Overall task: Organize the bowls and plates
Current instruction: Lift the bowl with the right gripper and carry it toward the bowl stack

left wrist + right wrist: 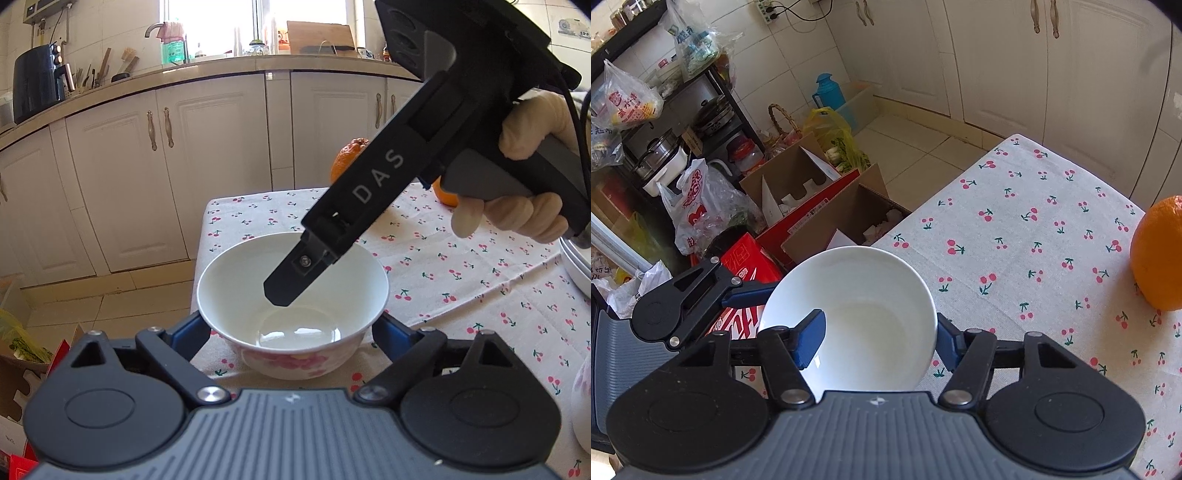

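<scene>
A white bowl point(291, 295) with pink flowers on its outside stands at the table's near left corner on the cherry-print cloth point(461, 266). My left gripper point(291, 332) is open, its blue fingers point(184, 332) on either side of the bowl's body; I cannot tell if they touch it. My right gripper point(875, 339) comes in from above. One blue finger point(810, 339) is inside the bowl point(871, 325) and the other is outside its rim. Its jaws stand wide apart, not pressed on the wall. In the left wrist view its black finger point(291, 273) reaches into the bowl.
Two oranges point(349, 157) point(1158, 254) sit on the table further back. White plates point(576, 266) are stacked at the right edge. Another flowered dish point(581, 398) shows at the near right. Cardboard boxes point(827, 206) and bags lie on the floor beside the table's left edge.
</scene>
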Demonstrator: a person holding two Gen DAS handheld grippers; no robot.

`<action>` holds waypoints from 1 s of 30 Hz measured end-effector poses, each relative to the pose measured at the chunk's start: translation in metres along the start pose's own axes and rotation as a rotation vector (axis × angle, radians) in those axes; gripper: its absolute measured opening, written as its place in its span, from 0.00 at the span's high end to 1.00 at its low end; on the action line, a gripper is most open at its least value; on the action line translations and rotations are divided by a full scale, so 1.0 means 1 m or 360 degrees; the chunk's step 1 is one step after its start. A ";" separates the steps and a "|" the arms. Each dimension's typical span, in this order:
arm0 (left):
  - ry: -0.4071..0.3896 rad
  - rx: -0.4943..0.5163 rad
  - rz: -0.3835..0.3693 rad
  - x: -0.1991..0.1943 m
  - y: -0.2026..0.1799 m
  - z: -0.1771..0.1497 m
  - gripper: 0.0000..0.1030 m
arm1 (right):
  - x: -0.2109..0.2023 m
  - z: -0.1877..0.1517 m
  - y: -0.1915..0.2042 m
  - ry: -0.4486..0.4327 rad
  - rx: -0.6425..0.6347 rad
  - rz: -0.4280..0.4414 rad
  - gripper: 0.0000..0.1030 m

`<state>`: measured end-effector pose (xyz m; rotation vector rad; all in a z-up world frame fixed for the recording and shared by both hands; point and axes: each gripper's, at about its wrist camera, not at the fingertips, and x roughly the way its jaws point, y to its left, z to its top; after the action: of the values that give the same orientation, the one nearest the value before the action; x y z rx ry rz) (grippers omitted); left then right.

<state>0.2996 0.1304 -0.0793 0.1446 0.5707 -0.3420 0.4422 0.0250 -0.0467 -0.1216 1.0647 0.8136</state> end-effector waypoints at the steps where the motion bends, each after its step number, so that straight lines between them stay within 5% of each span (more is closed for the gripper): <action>1: 0.0004 0.0000 0.0000 -0.001 0.000 0.000 0.09 | -0.001 0.000 -0.001 -0.0001 0.0005 0.0005 0.34; 12: 0.0010 0.0021 -0.0020 -0.021 -0.013 0.004 0.09 | -0.024 -0.011 0.006 -0.0017 0.0023 0.0039 0.34; 30: -0.0017 0.0118 -0.0097 -0.098 -0.071 0.012 0.09 | -0.110 -0.078 0.042 -0.0130 0.0066 0.0062 0.34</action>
<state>0.2029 0.0890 -0.0180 0.1968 0.5531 -0.4228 0.3328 -0.0401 0.0153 -0.0326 1.0086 0.8243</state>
